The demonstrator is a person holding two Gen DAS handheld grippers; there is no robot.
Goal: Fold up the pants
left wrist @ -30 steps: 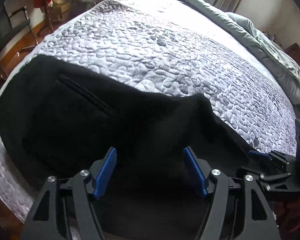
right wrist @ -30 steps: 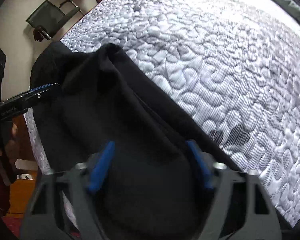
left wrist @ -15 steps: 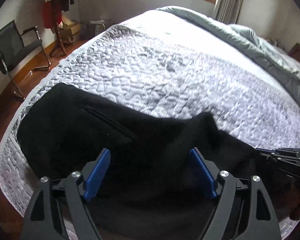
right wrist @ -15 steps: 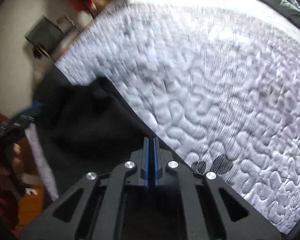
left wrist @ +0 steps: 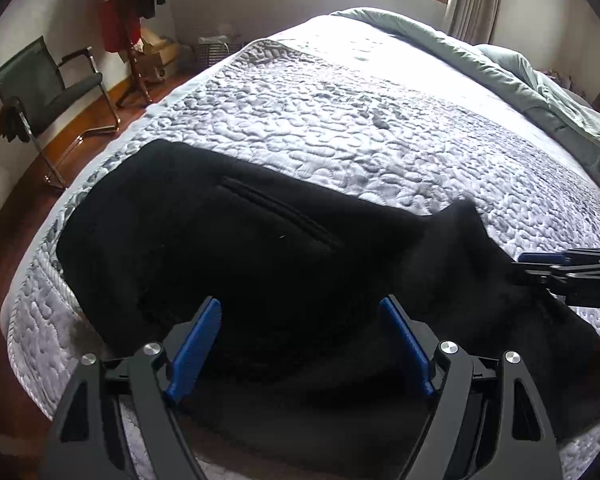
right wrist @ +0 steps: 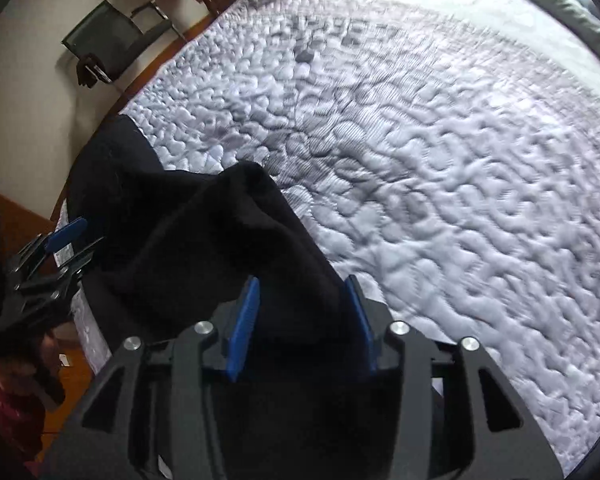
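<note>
- Two grippers over the black pants (left wrist: 240,248) on my quilted bedspread (left wrist: 360,120).
- My left gripper (left wrist: 300,344) gapes, released.
- My right gripper (right wrist: 304,320), just reopening, straddles a fabric ridge, unclenched.
- An office chair (left wrist: 48,84) stands beside the bed.

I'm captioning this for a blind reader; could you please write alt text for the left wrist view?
Black pants lie spread on the near edge of a bed under a grey quilted bedspread. The left gripper hovers open above them, and the right gripper reaches in from the right edge. A dark chair stands by the far wall.

Quilted grey bedspread (left wrist: 340,120), rumpled green duvet (left wrist: 520,80), black chair (left wrist: 48,88), coat stand (left wrist: 134,40), curtain (left wrist: 476,0).
</note>
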